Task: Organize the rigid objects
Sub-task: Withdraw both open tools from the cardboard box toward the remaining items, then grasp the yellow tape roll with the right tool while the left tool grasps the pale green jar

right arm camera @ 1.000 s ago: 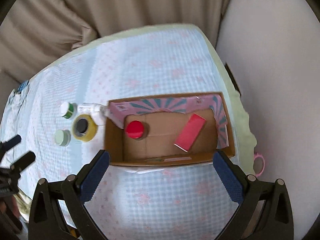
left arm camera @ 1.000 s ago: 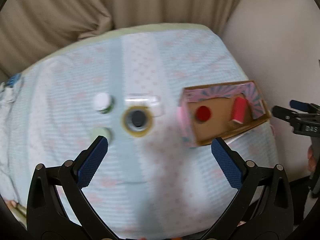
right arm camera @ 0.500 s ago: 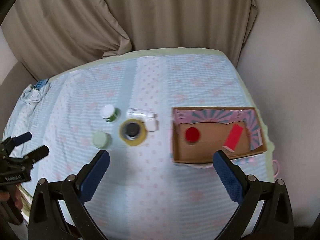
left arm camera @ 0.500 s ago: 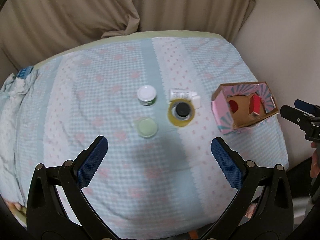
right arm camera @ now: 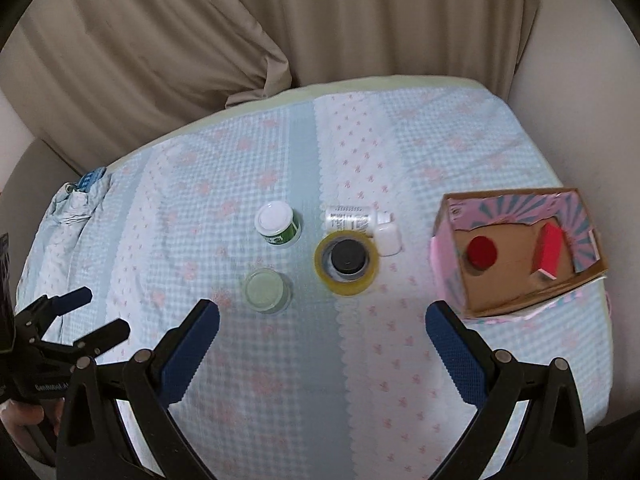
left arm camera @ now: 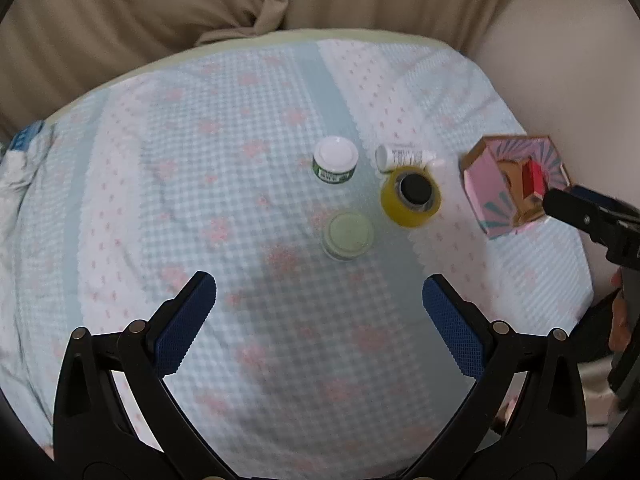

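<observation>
Right wrist view: the right claw [right arm camera: 322,340] gapes wide and empty over the patterned cloth [right arm camera: 280,380]. At its 12 o'clock sits a yellow tape roll [right arm camera: 346,262] ringing a black cap [right arm camera: 347,257]; a white bottle [right arm camera: 362,222] lies touching it behind. At 11 o'clock stand a white-lidded jar [right arm camera: 278,225] and a pale green jar [right arm camera: 265,290]. At 2 o'clock the cardboard box [right arm camera: 460,280] holds a red cap [right arm camera: 482,253] and a red block [right arm camera: 549,252]. The left claw [left arm camera: 319,316] is likewise spread wide, holding nothing.
</observation>
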Tool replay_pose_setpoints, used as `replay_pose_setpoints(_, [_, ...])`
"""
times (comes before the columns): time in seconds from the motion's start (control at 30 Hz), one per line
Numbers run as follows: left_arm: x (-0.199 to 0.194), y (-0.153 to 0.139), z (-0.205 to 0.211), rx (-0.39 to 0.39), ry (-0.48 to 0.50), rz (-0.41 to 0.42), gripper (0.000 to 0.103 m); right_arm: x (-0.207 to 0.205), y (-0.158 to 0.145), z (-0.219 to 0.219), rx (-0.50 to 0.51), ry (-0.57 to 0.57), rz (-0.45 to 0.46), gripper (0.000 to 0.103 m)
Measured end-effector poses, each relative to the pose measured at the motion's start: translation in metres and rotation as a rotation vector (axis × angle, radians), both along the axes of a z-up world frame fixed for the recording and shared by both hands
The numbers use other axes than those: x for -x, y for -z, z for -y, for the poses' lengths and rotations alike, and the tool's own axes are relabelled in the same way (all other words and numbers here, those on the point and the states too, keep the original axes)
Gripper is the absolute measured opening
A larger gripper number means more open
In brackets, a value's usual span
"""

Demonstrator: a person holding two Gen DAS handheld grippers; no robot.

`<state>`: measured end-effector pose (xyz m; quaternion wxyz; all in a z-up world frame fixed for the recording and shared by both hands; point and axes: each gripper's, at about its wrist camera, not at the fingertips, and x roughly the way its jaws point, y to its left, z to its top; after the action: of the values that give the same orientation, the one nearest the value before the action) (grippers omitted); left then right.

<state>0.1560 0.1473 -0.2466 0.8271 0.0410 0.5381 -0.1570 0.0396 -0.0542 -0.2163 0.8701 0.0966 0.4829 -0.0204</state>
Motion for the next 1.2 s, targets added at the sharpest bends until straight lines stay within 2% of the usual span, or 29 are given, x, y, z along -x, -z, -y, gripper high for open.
replay_pose_setpoints(0.23, [-0.026,0.058,0.016,0.002,0.074,-0.005,0.103,-0.035,0.054,-0.007,0.010,0.000,-0.027,0.103])
replay_pose_setpoints(0.53, [-0.059,0.148,0.059,-0.024,0.223,0.003,0.103,-0.080,0.150,0.009,-0.005,0.028,-0.049,0.103])
replay_pose_setpoints(0.67, [-0.071,0.179,0.074,-0.034,0.269,0.007,0.100,-0.098,0.184,0.016,-0.015,0.020,-0.061,0.103])
replay_pose_setpoints(0.87, [-0.078,0.206,0.093,-0.037,0.299,0.020,0.090,-0.118,0.216,0.021,-0.019,0.019,-0.046,0.103])
replay_pose_setpoints(0.97, [-0.079,0.212,0.100,-0.034,0.301,0.027,0.086,-0.126,0.222,0.020,-0.007,0.016,-0.043,0.103])
replay_pose_setpoints(1.03, [-0.080,0.216,0.103,-0.033,0.298,0.026,0.077,-0.130,0.224,0.021,0.000,0.014,-0.036,0.103])
replay_pose_setpoints(1.1, [-0.081,0.220,0.107,-0.042,0.291,0.021,0.075,-0.133,0.226,0.021,0.012,0.012,-0.035,0.103])
replay_pose_setpoints(1.17, [-0.082,0.222,0.108,-0.060,0.276,0.032,0.068,-0.136,0.228,0.023,0.019,0.008,-0.036,0.099])
replay_pose_setpoints(1.2, [-0.082,0.222,0.107,-0.057,0.274,0.032,0.068,-0.136,0.228,0.022,0.023,0.004,-0.038,0.099])
